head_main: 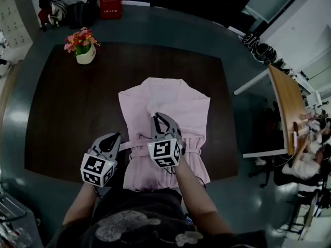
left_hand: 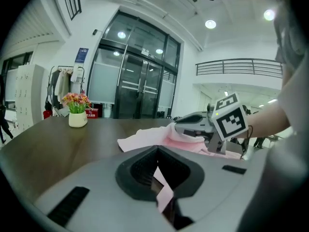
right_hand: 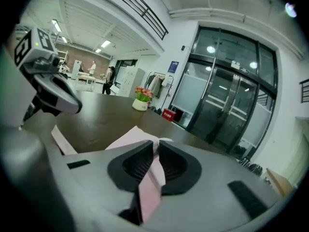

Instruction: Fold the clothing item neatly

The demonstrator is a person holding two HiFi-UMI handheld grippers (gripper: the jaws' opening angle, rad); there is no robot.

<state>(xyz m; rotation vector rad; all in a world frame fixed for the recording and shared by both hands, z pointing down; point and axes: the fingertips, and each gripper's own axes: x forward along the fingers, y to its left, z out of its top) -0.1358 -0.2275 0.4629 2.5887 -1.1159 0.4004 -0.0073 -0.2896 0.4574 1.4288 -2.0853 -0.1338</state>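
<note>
Pink garment (head_main: 168, 99): lies flat at the middle of the dark wooden surface (head_main: 62, 112), collar to the far side, hem at the near edge.
Left gripper (head_main: 113, 137): near left of the garment; its fingers are closed tight on a thin strip of pink cloth, most likely the belt (head_main: 135, 145) end.
Right gripper (head_main: 157, 117): over the garment's middle; its fingers are pinched together on a narrow band of the same pink cloth, which hangs down between them.
Done so far: no sleeve sticks out at either side, so the sleeves look turned in already, and the upper part reads as a tidy rectangle.
Left to do: the belt trails loose across the waist, the skirt part flares wider than the top, and I see no fold from end to end yet. I would judge the task at about the halfway mark.
Pot (head_main: 86, 55): white, far left on the surface, well apart from the garment; holds a bunch of red and orange flowers (head_main: 79, 39).
Red box (head_main: 110, 3): on the floor beyond the far edge; what is inside cannot be made out.
</note>
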